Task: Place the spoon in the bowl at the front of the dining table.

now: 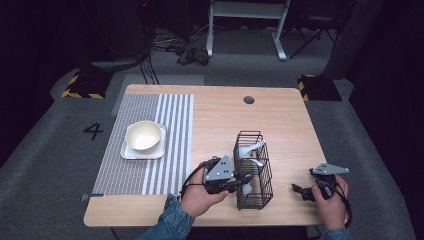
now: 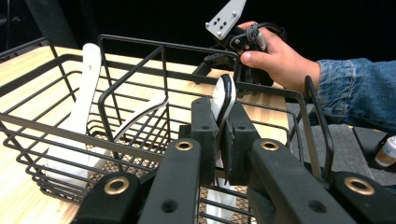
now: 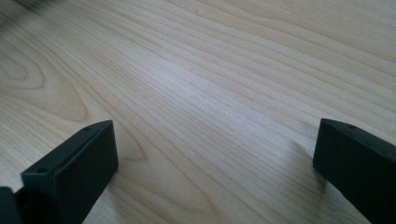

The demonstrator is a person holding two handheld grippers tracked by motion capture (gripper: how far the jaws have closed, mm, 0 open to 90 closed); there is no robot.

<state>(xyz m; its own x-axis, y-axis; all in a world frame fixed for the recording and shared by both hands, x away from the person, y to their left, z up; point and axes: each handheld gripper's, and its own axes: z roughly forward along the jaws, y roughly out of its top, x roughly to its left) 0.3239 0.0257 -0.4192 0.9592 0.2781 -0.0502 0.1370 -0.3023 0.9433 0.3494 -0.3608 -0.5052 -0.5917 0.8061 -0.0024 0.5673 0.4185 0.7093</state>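
Observation:
A black wire basket (image 1: pixel 254 170) stands on the wooden table (image 1: pixel 220 115), right of centre. Several white spoons lie in it, two of them (image 2: pixel 84 98) (image 2: pixel 140 114) in the farther compartments. My left gripper (image 2: pixel 219 126) reaches over the basket's near left side and is shut on the handle of a white spoon (image 2: pixel 225 95), which stands upright between the pads. From above, that left gripper (image 1: pixel 244 178) meets the spoon (image 1: pixel 246 189) inside the near compartment. My right gripper (image 1: pixel 297 189) rests low to the right of the basket; its jaws stand wide apart and open over bare wood (image 3: pixel 215 93).
A cream bowl (image 1: pixel 143 135) sits on a square white plate (image 1: pixel 131 152) on a grey striped mat (image 1: pixel 150 165) at the table's left. A round cable hole (image 1: pixel 249 100) is near the far edge. A paper cup (image 2: pixel 386 151) stands low beyond the table.

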